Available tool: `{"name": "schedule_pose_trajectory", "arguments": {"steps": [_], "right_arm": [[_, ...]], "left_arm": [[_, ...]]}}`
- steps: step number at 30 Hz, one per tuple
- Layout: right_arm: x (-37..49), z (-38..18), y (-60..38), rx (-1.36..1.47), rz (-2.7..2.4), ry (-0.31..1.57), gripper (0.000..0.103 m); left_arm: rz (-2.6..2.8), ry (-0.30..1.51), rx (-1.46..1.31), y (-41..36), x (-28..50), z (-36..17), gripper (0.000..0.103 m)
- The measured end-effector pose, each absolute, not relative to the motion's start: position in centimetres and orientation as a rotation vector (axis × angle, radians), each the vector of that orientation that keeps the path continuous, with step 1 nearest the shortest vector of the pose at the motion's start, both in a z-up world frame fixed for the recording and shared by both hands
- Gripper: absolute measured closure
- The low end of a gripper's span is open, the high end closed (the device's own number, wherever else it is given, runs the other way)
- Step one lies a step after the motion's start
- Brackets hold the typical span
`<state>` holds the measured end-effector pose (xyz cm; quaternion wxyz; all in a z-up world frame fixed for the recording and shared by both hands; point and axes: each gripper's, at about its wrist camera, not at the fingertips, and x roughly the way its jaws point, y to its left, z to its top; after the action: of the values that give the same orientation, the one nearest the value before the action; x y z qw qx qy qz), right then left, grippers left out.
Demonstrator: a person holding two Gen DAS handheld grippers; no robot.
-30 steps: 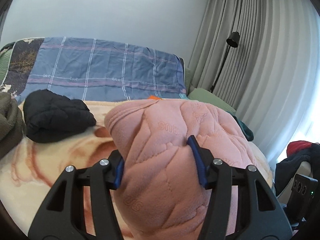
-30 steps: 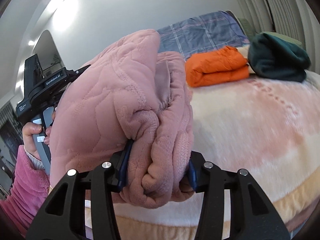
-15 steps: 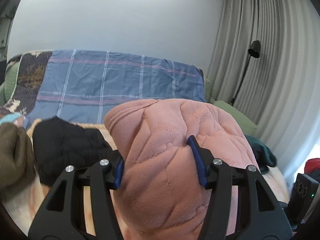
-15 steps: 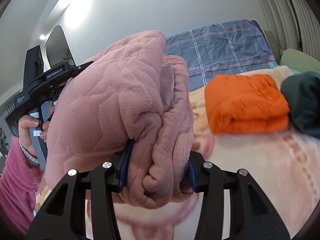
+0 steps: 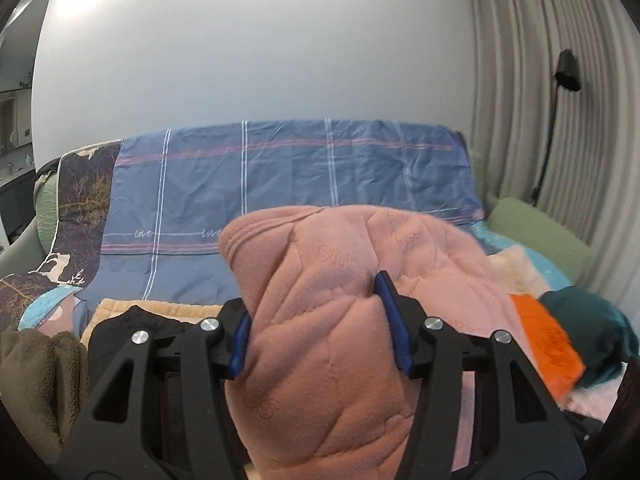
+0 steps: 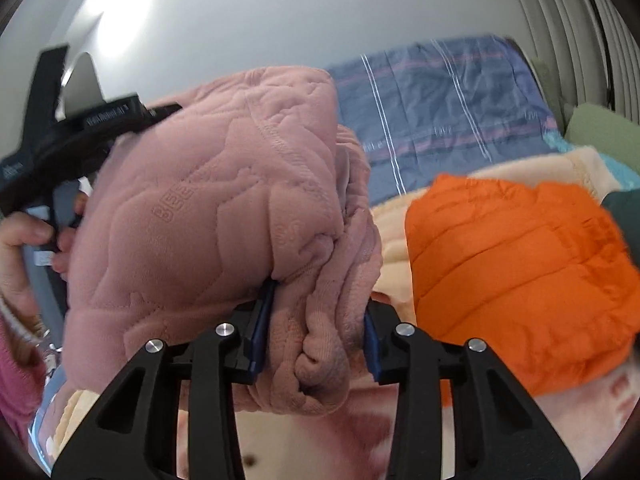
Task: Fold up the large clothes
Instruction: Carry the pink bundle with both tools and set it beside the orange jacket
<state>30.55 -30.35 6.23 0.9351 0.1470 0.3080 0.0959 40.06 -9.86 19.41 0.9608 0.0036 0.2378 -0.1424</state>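
Note:
A folded pink quilted garment (image 5: 332, 320) hangs in the air over the bed, gripped at both ends. My left gripper (image 5: 320, 328) is shut on one end, its blue pads pressed into the thick bundle and its jaws closing a little. My right gripper (image 6: 312, 336) is shut on the other end of the pink garment (image 6: 208, 216), its jaws closing tighter on the bunched fabric. In the right wrist view the left gripper's black body (image 6: 60, 136) shows at the left, held by a person's hand (image 6: 20, 248). A folded orange jacket (image 6: 516, 264) lies just right of the bundle.
A blue plaid sheet (image 5: 280, 188) covers the headboard end. Folded black (image 5: 120, 340) and olive (image 5: 36, 380) clothes lie at the left, a dark teal one (image 5: 592, 332) beside the orange jacket (image 5: 548, 344). A green pillow (image 5: 536, 236), grey curtains (image 5: 560, 100) and a floor lamp (image 5: 568, 72) stand at the right.
Both grippers carried the pink bundle across the bed towards the headboard; the orange jacket now looms close by the right gripper. The right jaws squeezed tighter on the fabric.

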Motion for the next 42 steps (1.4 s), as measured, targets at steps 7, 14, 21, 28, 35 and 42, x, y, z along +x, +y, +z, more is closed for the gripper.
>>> {"name": "schedule_pose_trajectory", "arguments": {"steps": [7, 14, 21, 28, 35, 42], "right_arm": [[37.6, -0.4, -30.2, 0.240, 0.020, 0.740, 0.066], [37.9, -4.1, -28.2, 0.068, -0.070, 0.717, 0.060], [35.6, -2.9, -29.6, 0.119, -0.011, 0.687, 0.044], [29.7, 0.1, -30.1, 0.146, 0.023, 0.645, 0.048], [24.6, 2.1, -31.3, 0.131, 0.013, 0.664, 0.051], [17.5, 4.7, -31.0, 0.111, -0.007, 0.648, 0.050]], "left_arm": [[-0.178, 0.530, 0.068, -12.1, 47.3, 10.8, 0.047], [0.060, 0.443, 0.635, -19.5, 45.6, -0.1, 0.056], [0.030, 0.504, 0.501, -17.0, 43.9, 3.0, 0.030], [-0.054, 0.512, 0.414, -14.6, 40.2, 3.8, 0.026], [-0.151, 0.511, 0.412, -14.8, 35.7, 5.3, 0.016], [-0.241, 0.507, 0.292, -13.0, 28.0, 7.6, 0.008]]}}
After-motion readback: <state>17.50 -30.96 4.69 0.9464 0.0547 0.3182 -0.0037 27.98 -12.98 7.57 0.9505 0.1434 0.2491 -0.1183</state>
